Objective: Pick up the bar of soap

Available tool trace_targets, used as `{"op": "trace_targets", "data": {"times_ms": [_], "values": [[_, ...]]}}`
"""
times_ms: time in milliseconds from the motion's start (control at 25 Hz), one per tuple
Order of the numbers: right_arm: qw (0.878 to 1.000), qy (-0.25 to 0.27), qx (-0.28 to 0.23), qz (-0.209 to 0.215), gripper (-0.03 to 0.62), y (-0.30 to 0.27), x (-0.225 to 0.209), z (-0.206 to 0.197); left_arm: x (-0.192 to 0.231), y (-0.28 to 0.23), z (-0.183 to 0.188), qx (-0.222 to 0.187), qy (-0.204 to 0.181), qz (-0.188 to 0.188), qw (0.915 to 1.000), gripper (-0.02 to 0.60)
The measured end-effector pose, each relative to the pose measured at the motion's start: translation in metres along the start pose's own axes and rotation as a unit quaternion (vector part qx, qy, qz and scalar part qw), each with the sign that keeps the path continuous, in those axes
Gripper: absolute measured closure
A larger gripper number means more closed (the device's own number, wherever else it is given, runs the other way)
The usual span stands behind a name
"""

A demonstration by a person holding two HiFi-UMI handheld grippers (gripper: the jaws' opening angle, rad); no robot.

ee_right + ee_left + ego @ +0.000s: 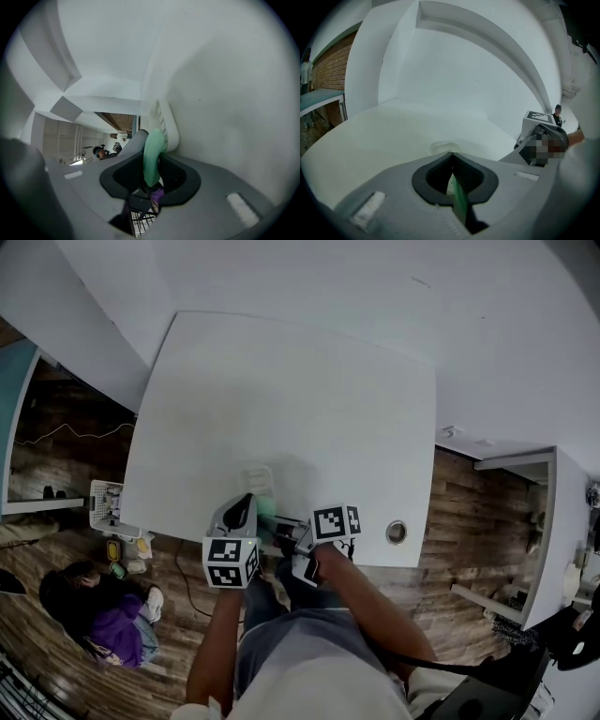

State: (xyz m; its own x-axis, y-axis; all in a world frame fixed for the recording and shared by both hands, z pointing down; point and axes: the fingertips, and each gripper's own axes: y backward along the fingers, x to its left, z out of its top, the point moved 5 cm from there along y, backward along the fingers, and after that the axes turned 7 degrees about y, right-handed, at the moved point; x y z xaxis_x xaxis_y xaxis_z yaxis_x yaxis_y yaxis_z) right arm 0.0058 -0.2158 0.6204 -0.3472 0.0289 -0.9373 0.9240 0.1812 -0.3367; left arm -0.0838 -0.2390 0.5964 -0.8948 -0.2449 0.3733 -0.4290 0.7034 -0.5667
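1. A white table (281,390) is seen from above, and both grippers are held over its near edge, about midway along it.
2. The soap (267,510), a pale green bar, is found close to that near edge, just beside the near side of a white dish (255,479).
3. The right gripper (284,525) is pointed leftward at the soap.
4. In the right gripper view the soap (152,157) is seen standing on end between the jaws of the right gripper (151,143). The jaws are closed against its two flat sides and are kept apart only by the bar's thickness. The bar's rounded top is shown above their tips.
5. Beyond the soap in that view the dish (165,123) is seen lying on the table (234,93). Whether the bar touches it cannot be told.
6. Whether the soap is lifted clear of the table cannot be told either.
7. The left gripper (247,502) is held just left of the soap and is pointed toward the far edge.
8. In the left gripper view the jaw tips of the left gripper (451,154) are brought together. A thin green strip (459,201) is seen low in the slit between them, and what it is cannot be made out.
9. In the same view the dish (440,146) is seen on the table (370,136) just ahead of the tips, and the right gripper (536,136) is seen at the right.
10. A round hole (397,532) is set in the table near its near right corner.
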Motion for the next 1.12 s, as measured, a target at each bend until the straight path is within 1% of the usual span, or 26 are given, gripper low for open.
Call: {"op": "trace_targets", "data": {"times_ms": [400,600,960,1040,1120], "values": [[1.000,0.001,-0.008,0.009,0.488,0.002,0.003,0.002,0.005,0.006,0.003,-0.007,0.002,0.002,1.0000,0.581],[1.000,0.017,-0.022,0.011,0.488,0.010,0.010,0.006,0.005,0.009,0.006,-0.011,0.001,0.001,0.9999,0.581],[0.993,0.109,-0.053,-0.017,0.488,0.023,0.036,0.020,-0.002,0.017,0.023,-0.029,-0.006,-0.002,0.9996,0.581],[0.988,0.137,-0.063,-0.032,0.488,0.025,0.042,0.023,-0.003,0.019,0.027,-0.032,-0.010,0.000,0.9994,0.581],[0.981,0.172,-0.075,-0.050,0.488,0.027,0.050,0.025,-0.004,0.022,0.031,-0.036,-0.013,0.001,0.9993,0.581]]}}
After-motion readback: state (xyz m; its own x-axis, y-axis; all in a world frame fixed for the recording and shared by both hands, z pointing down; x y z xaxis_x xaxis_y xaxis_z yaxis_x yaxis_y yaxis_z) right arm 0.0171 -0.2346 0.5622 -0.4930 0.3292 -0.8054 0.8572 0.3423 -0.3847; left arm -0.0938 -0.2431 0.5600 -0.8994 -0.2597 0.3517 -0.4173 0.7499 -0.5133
